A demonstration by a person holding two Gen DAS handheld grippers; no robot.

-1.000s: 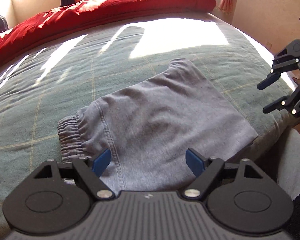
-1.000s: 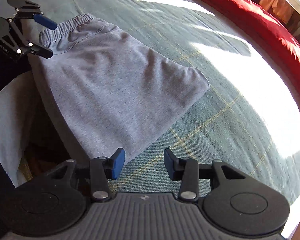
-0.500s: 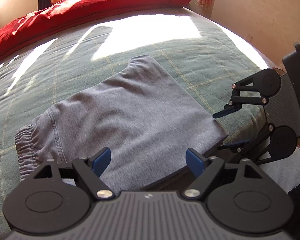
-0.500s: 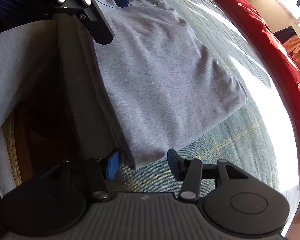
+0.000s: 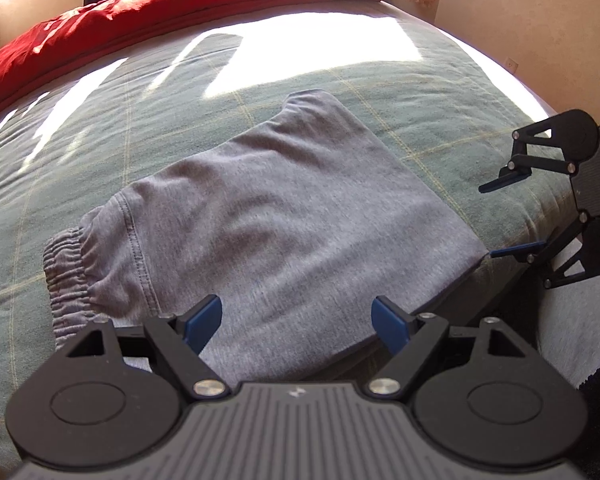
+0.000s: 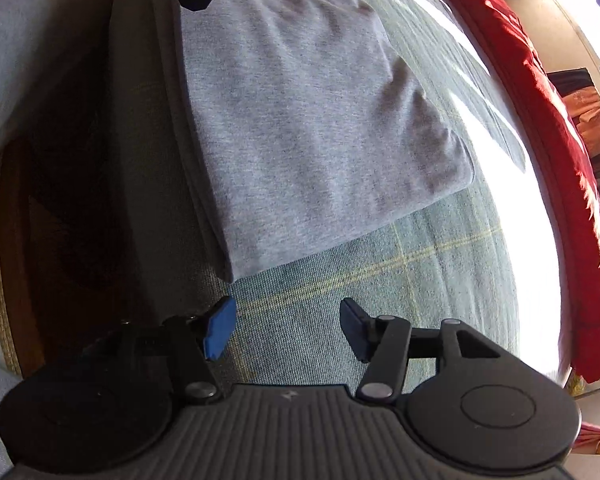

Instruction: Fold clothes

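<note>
Lowered right claw (image 6: 284,326) (opening, empty) faces shorts (image 6: 312,120) corner.

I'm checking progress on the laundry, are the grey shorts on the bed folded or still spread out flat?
Folded. The grey shorts lie doubled over on the green bedspread, with stacked layers showing along the near edge, one leg opening and the elastic waistband bunched at one end.

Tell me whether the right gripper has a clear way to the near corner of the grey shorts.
Probably yes. The right gripper hangs just short of the grey shorts, its jaws opening with nothing between them, and only bare green bedspread lies before that corner.
</note>
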